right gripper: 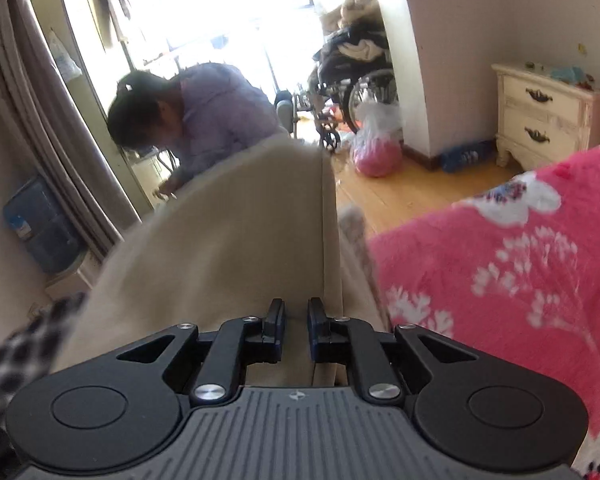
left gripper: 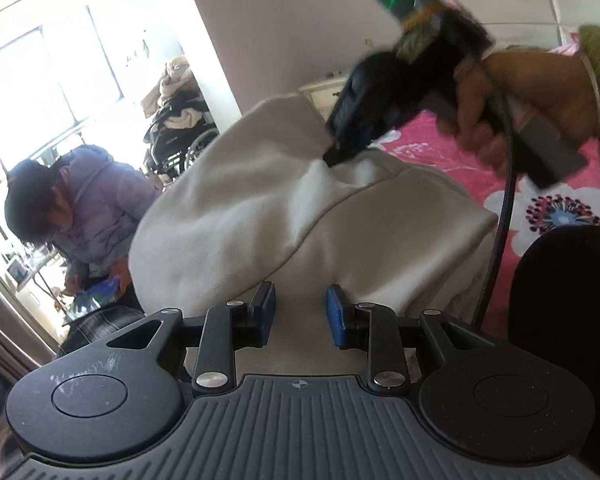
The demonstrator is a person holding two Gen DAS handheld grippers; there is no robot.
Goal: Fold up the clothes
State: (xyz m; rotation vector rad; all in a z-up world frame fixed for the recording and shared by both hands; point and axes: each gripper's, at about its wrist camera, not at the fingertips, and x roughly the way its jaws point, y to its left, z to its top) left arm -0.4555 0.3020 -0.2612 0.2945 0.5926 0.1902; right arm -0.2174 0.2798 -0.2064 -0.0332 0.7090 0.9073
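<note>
Pink floral bed cover lies to the right of both tools. Cream garment hangs lifted ahead of the left tool, above the cover. Right tool: jaws nearly closed, pinching a garment fold, cloth draped forward from it. Left tool: jaws parted, cloth between the pads; grip cannot be told.

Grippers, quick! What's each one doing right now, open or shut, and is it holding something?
Left gripper: open, cream garment lies between its fingers, not clamped.
Right gripper: shut on the cream garment, lifting a fold.
</note>
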